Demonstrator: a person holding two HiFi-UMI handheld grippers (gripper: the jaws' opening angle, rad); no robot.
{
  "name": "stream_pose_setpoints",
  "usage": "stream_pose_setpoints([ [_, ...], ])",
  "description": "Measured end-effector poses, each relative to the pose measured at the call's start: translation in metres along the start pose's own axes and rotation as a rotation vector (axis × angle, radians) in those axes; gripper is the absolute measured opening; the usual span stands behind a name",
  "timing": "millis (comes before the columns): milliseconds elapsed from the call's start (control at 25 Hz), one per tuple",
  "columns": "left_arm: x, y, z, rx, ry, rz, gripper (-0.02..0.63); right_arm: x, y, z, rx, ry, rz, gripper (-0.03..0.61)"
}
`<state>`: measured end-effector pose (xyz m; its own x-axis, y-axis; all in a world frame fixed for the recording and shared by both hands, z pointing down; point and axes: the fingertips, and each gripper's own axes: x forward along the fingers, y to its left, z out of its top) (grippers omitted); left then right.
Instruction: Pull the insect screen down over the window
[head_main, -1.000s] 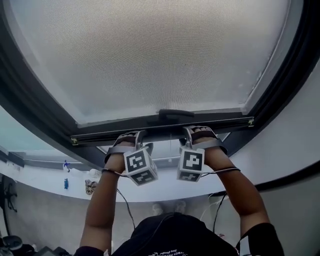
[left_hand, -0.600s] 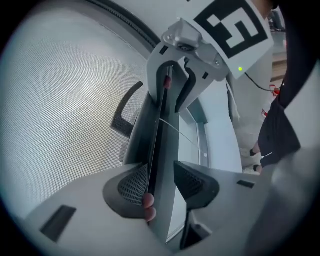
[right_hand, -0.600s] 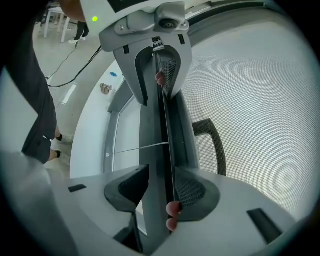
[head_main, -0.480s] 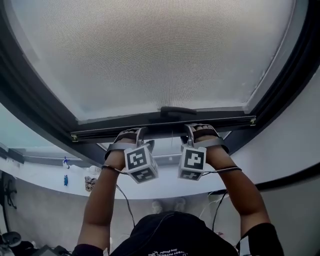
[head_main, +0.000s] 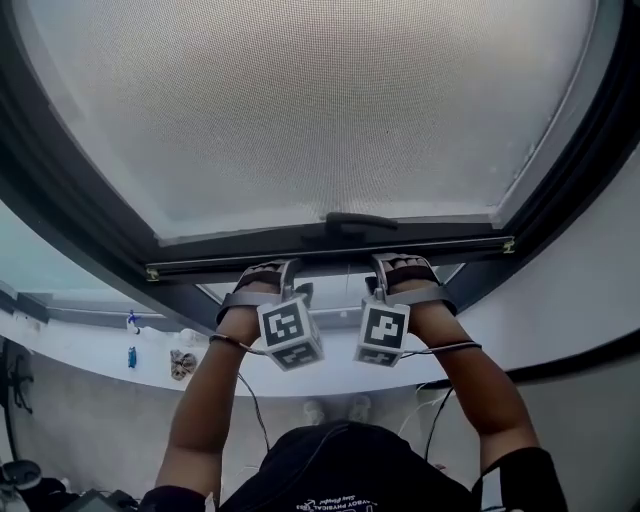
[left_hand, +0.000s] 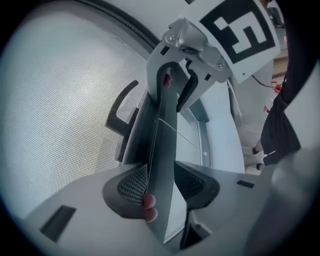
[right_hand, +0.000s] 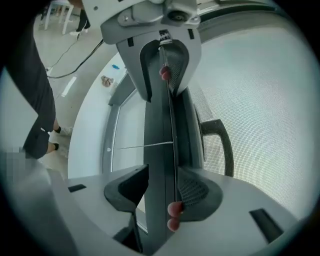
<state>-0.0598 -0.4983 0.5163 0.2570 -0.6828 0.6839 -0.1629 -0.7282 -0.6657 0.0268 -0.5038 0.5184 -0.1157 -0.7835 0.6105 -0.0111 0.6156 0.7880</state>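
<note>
Unseen in head view, left tongs (left_hand: 161, 182) and right tongs (right_hand: 162, 189) clamp the screen bar (right_hand: 159, 150).

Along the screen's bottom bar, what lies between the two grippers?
In the head view, only a bare stretch of the bottom bar separates the left gripper and right gripper; the dark pull handle sits just above it.
</note>
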Motion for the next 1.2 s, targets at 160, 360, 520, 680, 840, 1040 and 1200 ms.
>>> stream_pose_setpoints([
  [160, 0.001, -0.004, -0.002, 0.022, 0.014, 0.007, 0.166, -0.001, -0.001, 0.002, 0.037, -0.024, -0.019, 0.166],
  [360, 0.001, -0.003, -0.001, 0.028, 0.024, 0.025, 0.166, 0.0, -0.002, 0.0, -0.017, 0.004, -0.049, 0.166],
  [520, 0.0, -0.002, -0.002, 0.015, 0.008, 0.022, 0.166, 0.001, -0.004, 0.001, -0.009, -0.001, -0.062, 0.166],
  [680, 0.005, 0.011, -0.002, 0.02, 0.015, 0.086, 0.103, 0.002, -0.015, 0.003, 0.059, -0.063, -0.052, 0.106],
  [840, 0.006, 0.014, -0.003, 0.018, -0.004, 0.128, 0.103, 0.001, -0.017, 0.003, 0.062, -0.093, -0.079, 0.107],
  [1040, 0.008, 0.011, -0.003, 0.021, 0.023, 0.099, 0.103, 0.0, -0.016, 0.002, 0.062, -0.105, -0.043, 0.109],
  [1200, 0.006, 0.013, -0.002, 0.023, 0.058, 0.087, 0.107, -0.001, -0.015, 0.001, 0.058, -0.106, -0.01, 0.115],
])
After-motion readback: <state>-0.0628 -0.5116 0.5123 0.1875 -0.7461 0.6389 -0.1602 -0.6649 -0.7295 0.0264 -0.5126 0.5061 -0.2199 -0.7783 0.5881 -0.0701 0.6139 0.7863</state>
